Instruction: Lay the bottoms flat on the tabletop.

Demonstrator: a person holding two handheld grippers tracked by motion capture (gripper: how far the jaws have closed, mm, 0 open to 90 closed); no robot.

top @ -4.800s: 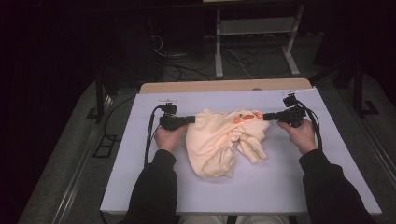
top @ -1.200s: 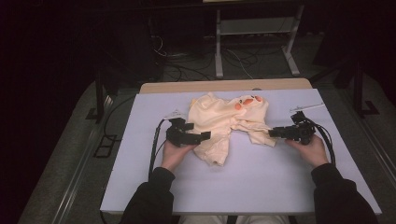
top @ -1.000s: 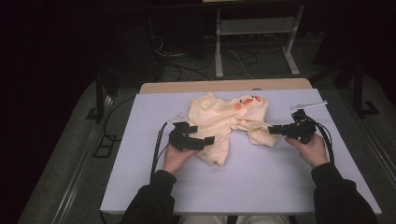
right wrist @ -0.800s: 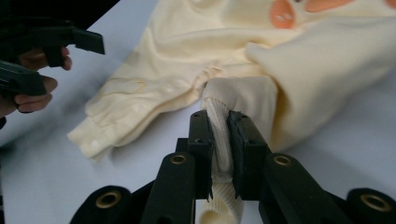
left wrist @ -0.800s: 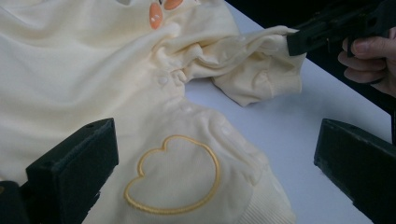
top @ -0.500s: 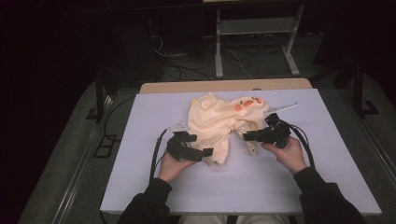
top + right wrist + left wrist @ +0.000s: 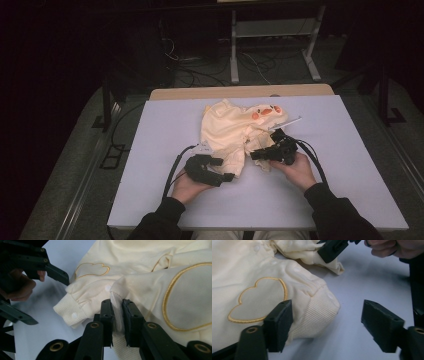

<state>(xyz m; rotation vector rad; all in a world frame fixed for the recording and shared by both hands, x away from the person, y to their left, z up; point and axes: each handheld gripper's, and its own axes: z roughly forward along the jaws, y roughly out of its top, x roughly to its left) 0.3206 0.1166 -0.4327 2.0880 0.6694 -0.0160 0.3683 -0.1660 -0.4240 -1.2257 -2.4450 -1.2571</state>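
Near the counter's (image 7: 150,150) front edge, the left gripper (image 7: 325,322) has just been closing; its jaws stand spread around a ribbed cuff (image 7: 317,315) of the cream garment (image 7: 227,132), one pad at the cloth, the other apart. It should close squarely on the ribbing, not the loose fabric. The right gripper (image 7: 117,315) is pinching the other cuff (image 7: 117,307). The garment lies crumpled from centre toward the back edge, with bare counter on both sides for spreading.
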